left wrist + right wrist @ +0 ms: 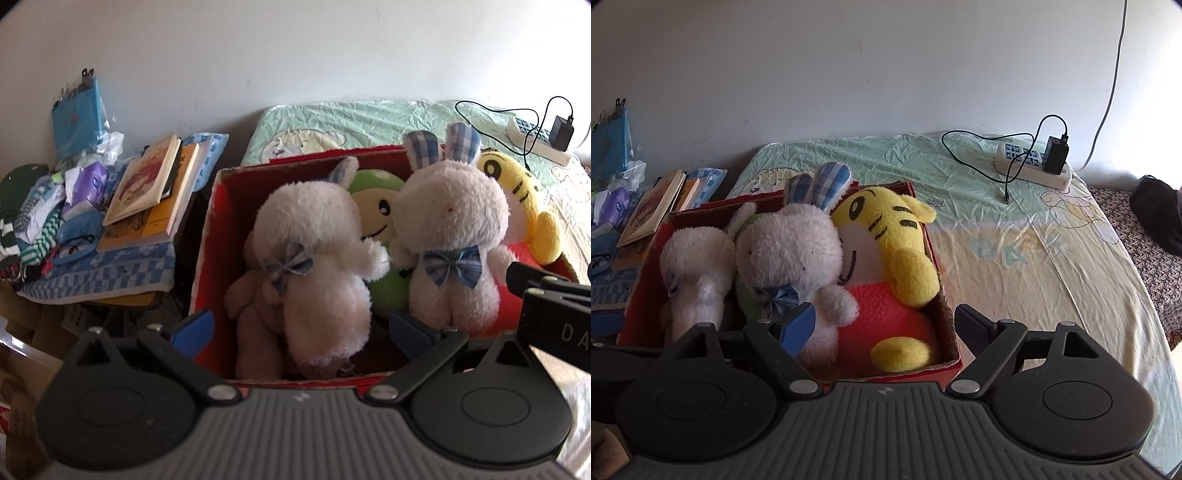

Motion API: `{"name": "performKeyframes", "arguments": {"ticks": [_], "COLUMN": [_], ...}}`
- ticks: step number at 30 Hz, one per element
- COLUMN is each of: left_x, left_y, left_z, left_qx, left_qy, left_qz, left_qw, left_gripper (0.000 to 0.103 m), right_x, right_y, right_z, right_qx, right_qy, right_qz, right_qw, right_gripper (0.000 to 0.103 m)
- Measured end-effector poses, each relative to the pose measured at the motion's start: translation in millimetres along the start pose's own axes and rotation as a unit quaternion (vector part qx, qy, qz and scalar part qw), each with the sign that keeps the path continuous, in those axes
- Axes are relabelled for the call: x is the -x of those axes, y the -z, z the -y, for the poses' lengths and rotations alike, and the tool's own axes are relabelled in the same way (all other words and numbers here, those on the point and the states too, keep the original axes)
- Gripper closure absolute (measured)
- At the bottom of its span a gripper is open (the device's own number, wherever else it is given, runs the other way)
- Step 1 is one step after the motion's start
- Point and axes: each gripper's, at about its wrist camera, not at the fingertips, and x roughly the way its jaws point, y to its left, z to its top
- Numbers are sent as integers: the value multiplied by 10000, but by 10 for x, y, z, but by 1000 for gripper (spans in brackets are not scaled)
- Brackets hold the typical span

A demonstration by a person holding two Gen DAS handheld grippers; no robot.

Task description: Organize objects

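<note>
A red cardboard box (205, 236) (952, 369) stands on the bed, packed with plush toys. Two white rabbits with blue plaid bows sit upright in it, one on the left (314, 236) (698, 258) and one on the right (452, 221) (790, 251). Between them sits a green plush (376, 199). A brown bear (255, 314) lies at the front left, and a yellow tiger (886, 218) (517, 184) in orange fills the right side. My left gripper (301, 330) hangs open above the left rabbit. My right gripper (884, 328) is open above the tiger's body.
A stack of books (147, 184) and a pile of clothes (37, 221) lie on a blue checked cloth left of the box. A power strip (1030, 166) with a black charger and cable lies at the bed's far edge. A black bag (1156, 218) is at the right.
</note>
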Motion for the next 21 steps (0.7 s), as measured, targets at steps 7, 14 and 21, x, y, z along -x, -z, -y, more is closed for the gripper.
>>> {"name": "performKeyframes", "arguments": {"ticks": [7,14,21], "left_x": [-10,-52,-77], "left_y": [39,54,62], "left_z": [18,19,25], "left_qx": [-9,-23,-38], "left_qy": [-8,-9,-1], "left_qz": [-61,-116,-151], "left_qw": [10000,9999,9999], "left_gripper": [1,1,1], "right_x": [-13,-27,-56], "right_y": [26,47,45], "right_z": [8,-1,-1], "right_qx": [6,21,26], "right_qy": [-79,-117,-146], "right_qz": [-16,-31,-65], "right_qw": [10000,9999,9999], "right_gripper": [19,19,19]}}
